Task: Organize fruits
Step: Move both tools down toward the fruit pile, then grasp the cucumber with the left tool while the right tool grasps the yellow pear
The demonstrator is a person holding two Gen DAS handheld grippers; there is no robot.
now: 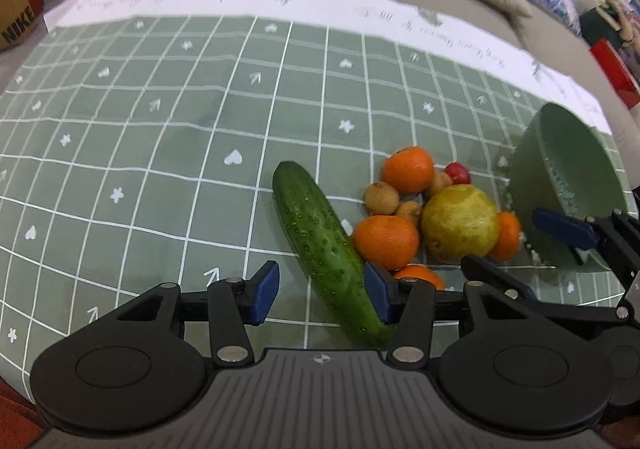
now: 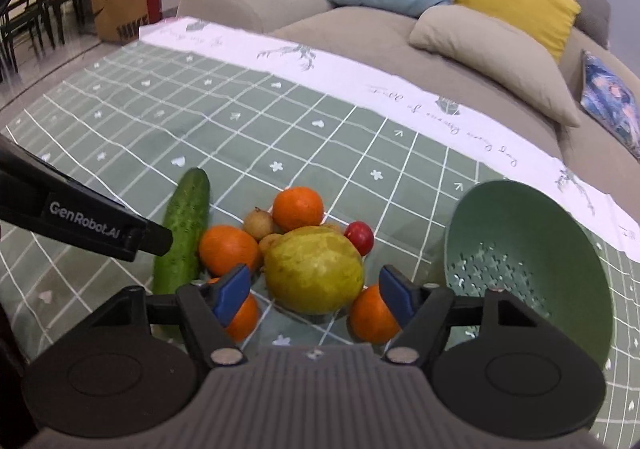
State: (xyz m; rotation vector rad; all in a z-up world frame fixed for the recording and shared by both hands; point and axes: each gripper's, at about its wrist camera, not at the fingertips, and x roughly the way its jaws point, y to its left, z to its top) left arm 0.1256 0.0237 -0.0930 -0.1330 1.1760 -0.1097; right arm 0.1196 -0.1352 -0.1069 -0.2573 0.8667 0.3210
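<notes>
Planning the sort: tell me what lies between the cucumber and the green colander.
The fruit pile: oranges, a big yellow-green fruit, small brown fruits and a red one, in the right wrist view.

Left of the cucumber [image 1: 324, 245] the tablecloth [image 1: 140, 153] lies open; the colander [image 2: 532, 257] blocks the pile's right.

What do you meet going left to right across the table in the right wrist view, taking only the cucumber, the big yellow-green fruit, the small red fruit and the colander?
cucumber → big yellow-green fruit → small red fruit → green colander
</notes>
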